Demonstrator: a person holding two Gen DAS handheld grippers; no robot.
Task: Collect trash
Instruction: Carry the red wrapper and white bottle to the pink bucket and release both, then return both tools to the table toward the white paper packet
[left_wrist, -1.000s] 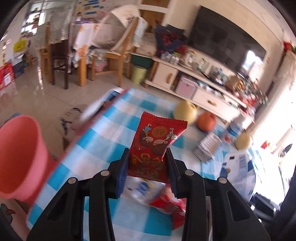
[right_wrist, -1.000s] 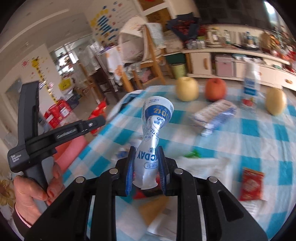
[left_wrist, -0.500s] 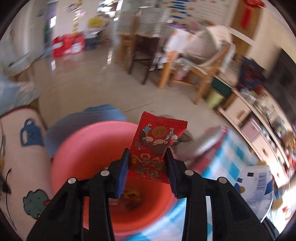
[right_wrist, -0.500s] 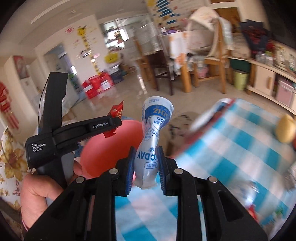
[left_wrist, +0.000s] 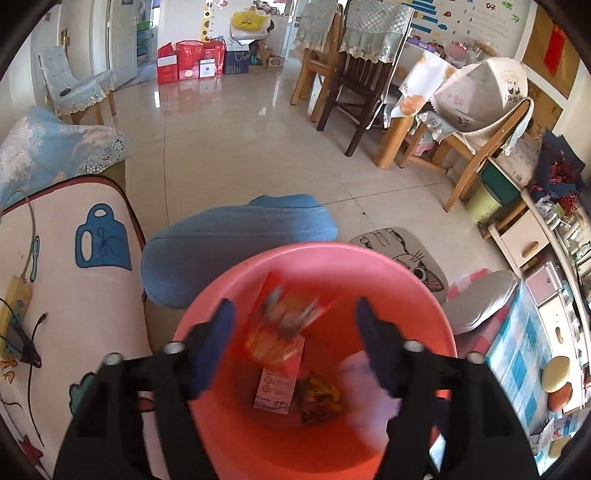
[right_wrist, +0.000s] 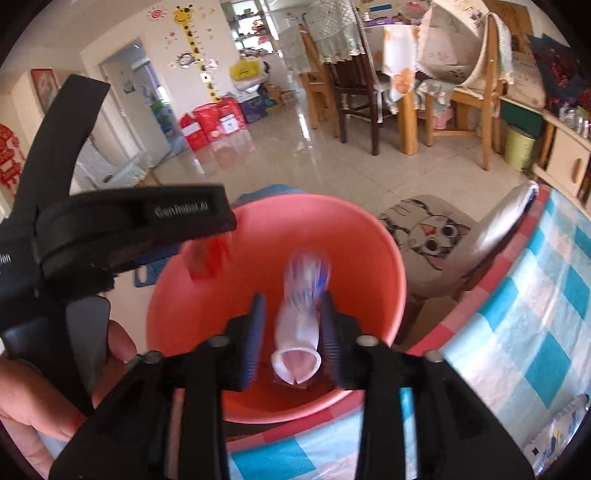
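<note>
Here red snack packet (left_wrist: 284, 325) — blurred, crinkled — over pink bucket (left_wrist: 424, 295).

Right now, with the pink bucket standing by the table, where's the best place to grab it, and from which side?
Take the pink bucket by its rim, coming down from above. It stands upright, mouth open, and the wall looks thin, so the jaws can straddle it, one inside, one outside. The round body looks too wide to span.
</note>
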